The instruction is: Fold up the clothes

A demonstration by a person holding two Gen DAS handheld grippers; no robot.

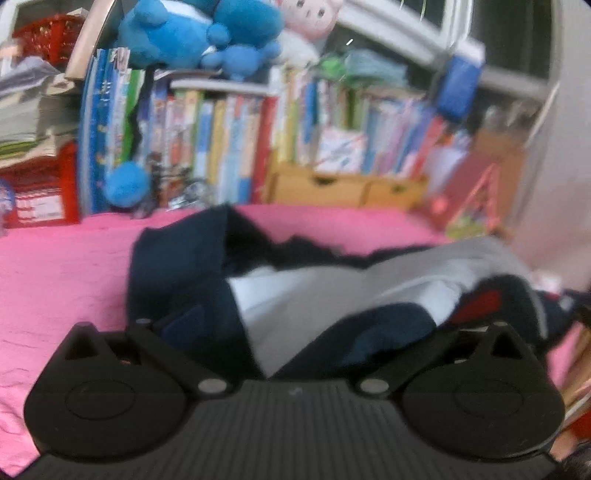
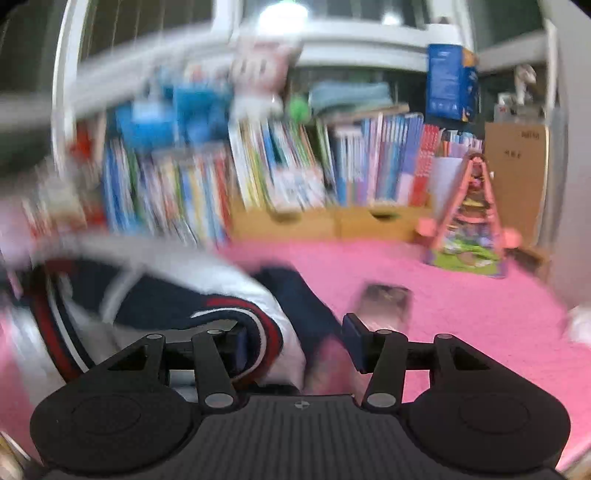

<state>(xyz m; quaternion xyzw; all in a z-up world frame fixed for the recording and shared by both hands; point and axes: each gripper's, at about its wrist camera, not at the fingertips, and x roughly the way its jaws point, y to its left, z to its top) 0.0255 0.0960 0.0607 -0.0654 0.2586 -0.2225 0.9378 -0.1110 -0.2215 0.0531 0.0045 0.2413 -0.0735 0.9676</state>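
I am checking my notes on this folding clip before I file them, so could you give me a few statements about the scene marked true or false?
1. The cloth under the garment is pink. True.
2. The right tongs are shut tight on the fabric. False: the fingers stand apart, with the striped cuff lying between them.
3. A row of books stands behind the work surface. True.
4. The garment is plain yellow. False: it is navy and white with red trim.
5. A blue plush toy sits above the books. True.

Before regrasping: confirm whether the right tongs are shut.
No: the right tongs stand open, garment bunched by the left finger.
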